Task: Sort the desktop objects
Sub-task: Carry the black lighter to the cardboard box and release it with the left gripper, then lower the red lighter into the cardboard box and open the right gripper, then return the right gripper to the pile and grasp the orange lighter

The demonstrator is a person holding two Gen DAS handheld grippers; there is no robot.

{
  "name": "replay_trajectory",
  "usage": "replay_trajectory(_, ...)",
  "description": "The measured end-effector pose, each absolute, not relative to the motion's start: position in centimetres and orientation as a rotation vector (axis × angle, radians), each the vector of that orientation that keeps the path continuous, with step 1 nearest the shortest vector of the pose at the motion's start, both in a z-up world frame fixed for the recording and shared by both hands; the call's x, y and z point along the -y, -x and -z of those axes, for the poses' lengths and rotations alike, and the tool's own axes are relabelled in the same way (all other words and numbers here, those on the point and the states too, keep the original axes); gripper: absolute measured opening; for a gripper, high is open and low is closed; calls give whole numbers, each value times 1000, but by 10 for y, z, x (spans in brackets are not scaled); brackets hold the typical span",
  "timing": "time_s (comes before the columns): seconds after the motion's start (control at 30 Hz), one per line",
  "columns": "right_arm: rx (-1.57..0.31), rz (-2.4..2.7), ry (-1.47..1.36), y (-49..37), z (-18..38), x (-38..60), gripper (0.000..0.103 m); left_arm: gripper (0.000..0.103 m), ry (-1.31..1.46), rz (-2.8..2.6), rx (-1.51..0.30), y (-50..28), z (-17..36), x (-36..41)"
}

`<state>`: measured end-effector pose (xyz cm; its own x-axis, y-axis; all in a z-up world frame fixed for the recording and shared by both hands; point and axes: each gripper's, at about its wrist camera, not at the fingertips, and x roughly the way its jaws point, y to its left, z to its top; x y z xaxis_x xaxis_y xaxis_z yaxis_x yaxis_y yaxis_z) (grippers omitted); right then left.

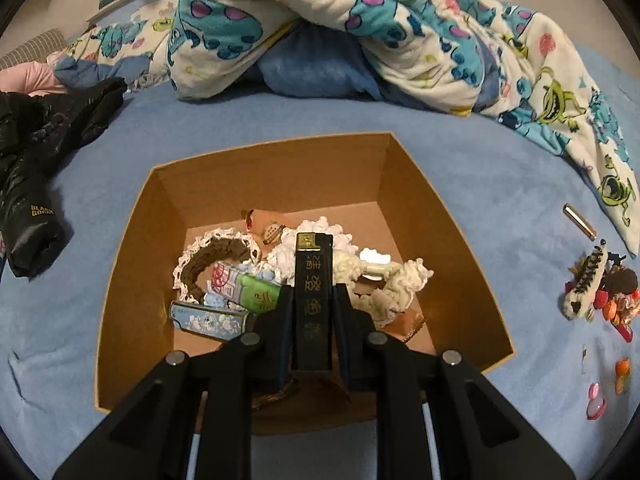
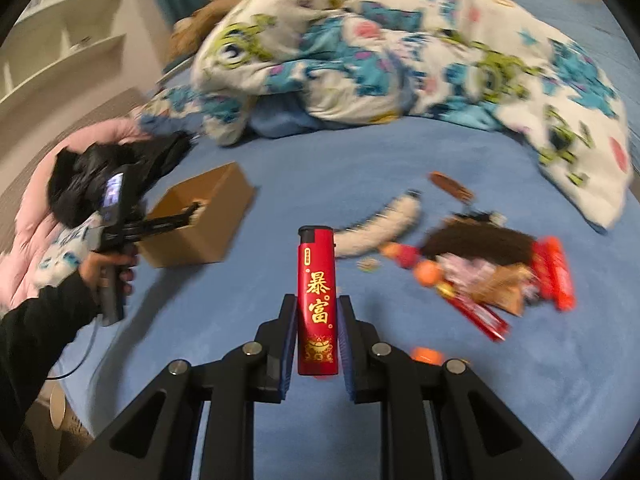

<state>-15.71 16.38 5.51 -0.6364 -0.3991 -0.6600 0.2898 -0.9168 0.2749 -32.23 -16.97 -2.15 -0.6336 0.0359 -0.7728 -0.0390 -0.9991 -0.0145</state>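
My left gripper [image 1: 313,294] is shut on a black lighter [image 1: 313,280] with gold characters and holds it over the open cardboard box [image 1: 276,168]. The box holds hair scrunchies [image 1: 396,280], a green tube [image 1: 258,294] and a blue tin [image 1: 208,320]. My right gripper [image 2: 317,308] is shut on a red lighter [image 2: 317,292] with gold characters, above the blue bed cover. In the right wrist view the box [image 2: 200,220] sits far left, with the left gripper [image 2: 192,210] reaching into it. A pile of small items [image 2: 480,264] lies right.
A patterned blanket [image 1: 360,32] is heaped at the back of the blue bed [image 1: 500,184]. A black jacket [image 1: 36,152] lies left of the box. Hair clips and small trinkets [image 1: 596,292] lie to the right, with a metal tube [image 1: 579,221] near them.
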Motion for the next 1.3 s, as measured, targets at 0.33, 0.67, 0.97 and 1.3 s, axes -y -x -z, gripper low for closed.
replay_trajectory(0.33, 68, 2242, -951, 262, -85, -14, 20, 99, 975, -2980, 150, 258, -9, 189)
replay_trajectory(0.67, -34, 2147, -1102, 346, -41, 89, 19, 103, 861, -3132, 396, 123, -14, 212)
replay_trajectory(0.97, 224, 2202, -960, 311, -54, 42, 22, 103, 939, -3040, 257, 116, -4, 181)
replay_trajectory(1.3, 296, 2697, -827, 194, -90, -166, 66, 103, 775, -2898, 324, 141, -43, 87)
